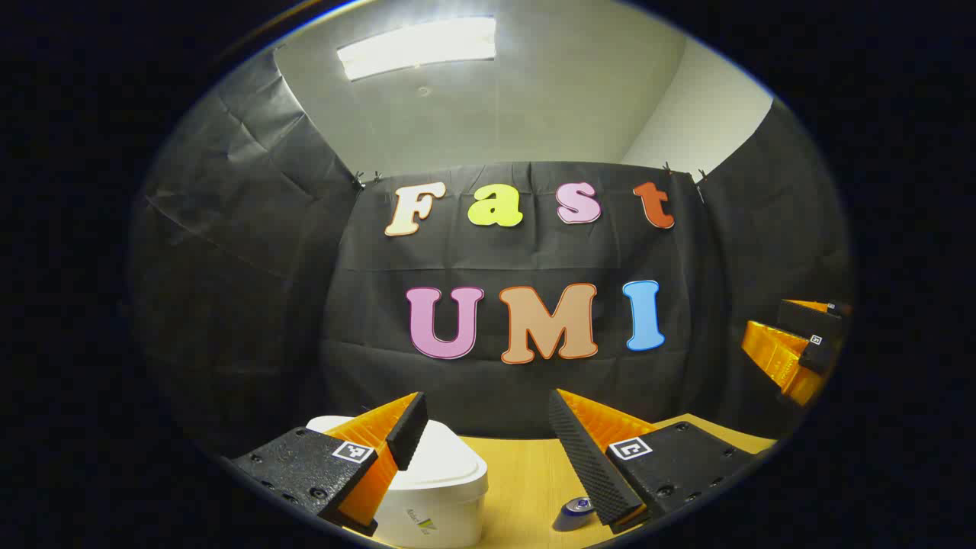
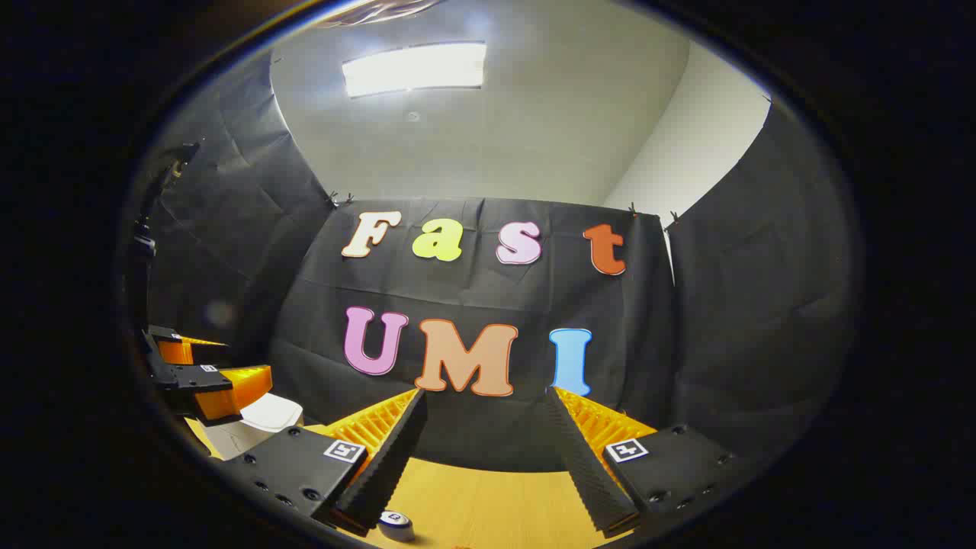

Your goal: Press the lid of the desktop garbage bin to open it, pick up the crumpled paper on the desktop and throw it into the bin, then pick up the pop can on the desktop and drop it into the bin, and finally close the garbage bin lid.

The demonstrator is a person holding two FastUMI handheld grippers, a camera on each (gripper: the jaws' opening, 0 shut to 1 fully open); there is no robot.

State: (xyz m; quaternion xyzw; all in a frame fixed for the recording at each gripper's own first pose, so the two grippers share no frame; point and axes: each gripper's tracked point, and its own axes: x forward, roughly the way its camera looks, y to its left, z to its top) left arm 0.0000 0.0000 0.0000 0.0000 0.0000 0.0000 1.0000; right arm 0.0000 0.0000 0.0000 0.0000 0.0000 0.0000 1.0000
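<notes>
Black-curtained booth, wooden worktop (image 1: 526, 480): you held both grippers, left (image 1: 488, 442) and right (image 2: 488, 450), spread empty beside the lidded bin (image 1: 442, 476), ready to press.

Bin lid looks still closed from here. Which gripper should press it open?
Left, probably. The left gripper hangs open right above the white bin, whose lid is shut. In the right gripper view the bin lies far off to the side of the right gripper.
</notes>
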